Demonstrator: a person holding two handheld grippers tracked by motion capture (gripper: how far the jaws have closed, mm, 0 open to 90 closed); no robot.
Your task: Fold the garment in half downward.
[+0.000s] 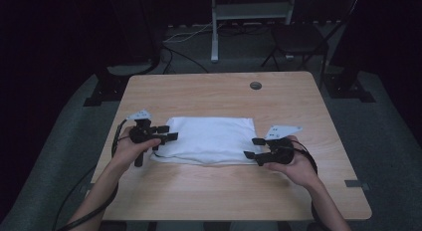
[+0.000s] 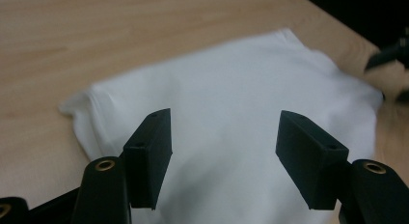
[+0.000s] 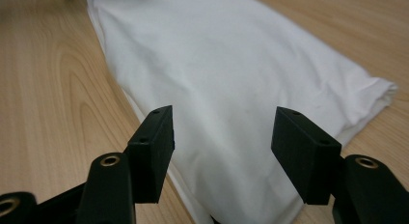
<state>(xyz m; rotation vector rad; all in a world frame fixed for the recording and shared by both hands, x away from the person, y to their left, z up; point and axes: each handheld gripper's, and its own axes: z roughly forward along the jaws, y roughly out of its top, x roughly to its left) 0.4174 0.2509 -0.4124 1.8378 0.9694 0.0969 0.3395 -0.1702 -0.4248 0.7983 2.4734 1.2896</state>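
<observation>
high view: a folded white cloth lies flat on the wooden surface, roughly midway between the left and right edges and nearer the near edge than the far edge. its long sides run parallel to the near edge. the left tongs sit at the cloth's left short end, carried by the person's left hand; the right tongs sit at the cloth's right short end, near its near right corner, carried by the right hand. each pair points inward toward the cloth. a grey 3-cornered plate tops each. a round grommet hole is set in the surface close to the far edge, right of centre.

left gripper view: the 2 black jaws of the left tongs stand wide apart above the cloth, with white fabric visible in the gap and neither pad pressing on it; the tongs are released. the cloth's folded edge shows at the left of this view, with bare wood beyond.

right gripper view: the right tongs are likewise released, jaws spread above the cloth, which runs away from the jaws as a long band. no fabric is pinched between the pads. layered folds show along the cloth's edge beside the left jaw.
</observation>
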